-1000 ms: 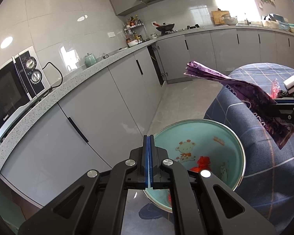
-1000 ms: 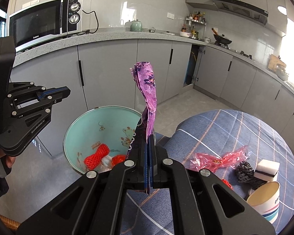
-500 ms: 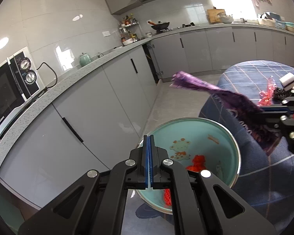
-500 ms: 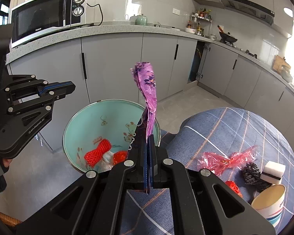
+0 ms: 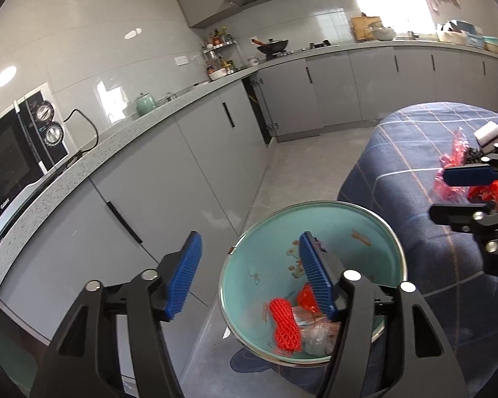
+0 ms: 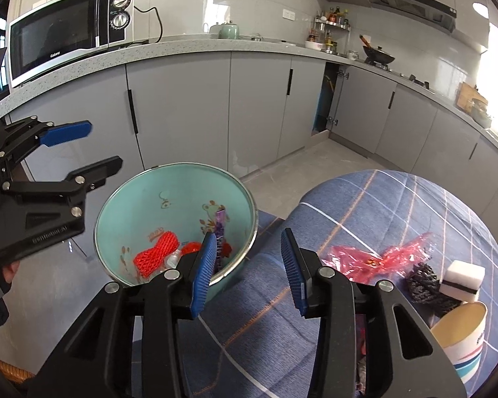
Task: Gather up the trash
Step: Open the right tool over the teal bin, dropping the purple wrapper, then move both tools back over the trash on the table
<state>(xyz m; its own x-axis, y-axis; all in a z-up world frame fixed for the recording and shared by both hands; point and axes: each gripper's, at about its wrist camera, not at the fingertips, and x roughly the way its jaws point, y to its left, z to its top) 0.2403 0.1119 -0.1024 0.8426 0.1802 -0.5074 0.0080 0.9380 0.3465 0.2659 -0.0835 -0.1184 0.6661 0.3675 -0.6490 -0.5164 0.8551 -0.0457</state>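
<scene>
both grippers gape level beside the basin, seemingly empty.

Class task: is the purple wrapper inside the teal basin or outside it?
Inside. In the right wrist view the purple wrapper stands within the teal basin beside the red mesh; the right tongs are open and empty.
</scene>
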